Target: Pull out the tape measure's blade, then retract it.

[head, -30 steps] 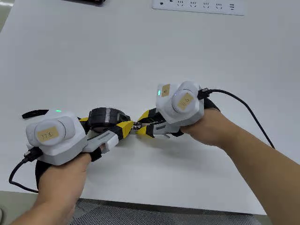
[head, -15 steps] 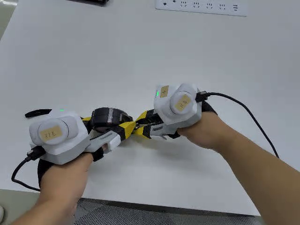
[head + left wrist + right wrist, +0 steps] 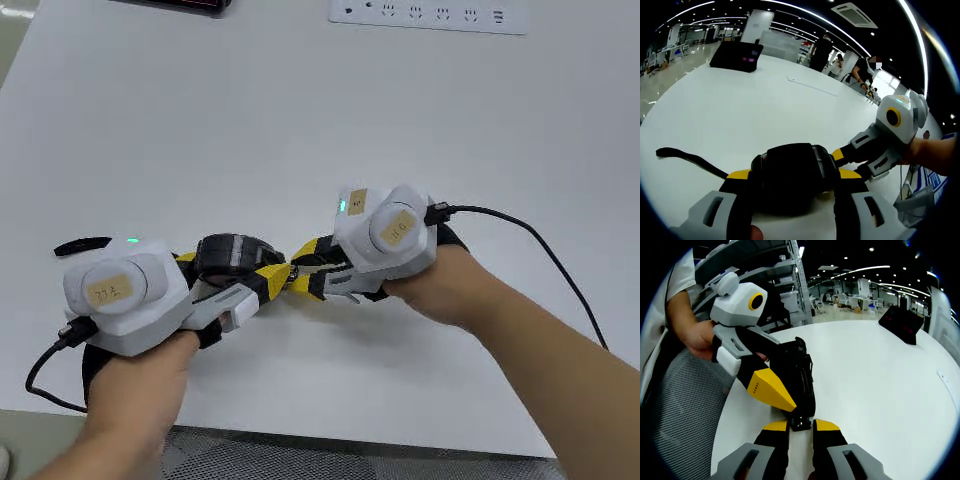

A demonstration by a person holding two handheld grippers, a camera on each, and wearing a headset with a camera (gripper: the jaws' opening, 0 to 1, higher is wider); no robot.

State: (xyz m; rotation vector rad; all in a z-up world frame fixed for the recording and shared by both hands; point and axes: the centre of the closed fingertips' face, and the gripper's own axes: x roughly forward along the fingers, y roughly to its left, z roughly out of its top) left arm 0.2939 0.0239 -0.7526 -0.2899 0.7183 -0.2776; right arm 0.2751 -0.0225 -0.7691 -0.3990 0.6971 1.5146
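Tape measure (image 3: 232,255) on table (image 3: 300,120), between left gripper (image 3: 228,270) fingers (image 3: 262,280), right gripper (image 3: 302,268) at its right.

Black ribbed tape measure (image 3: 232,257): case matt, rubbery-looking. White table (image 3: 300,120): smooth, faint sheen. Left hand-held gripper (image 3: 792,176), right hand-held gripper (image 3: 801,427): smooth white plastic shells, matt yellow-and-black jaw tips. Grey mesh panel (image 3: 685,405): coarse woven cloth.

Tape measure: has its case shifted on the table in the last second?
No. The tape measure keeps its place relative to the power strip, clamped in the left gripper; the slight offset is camera motion.
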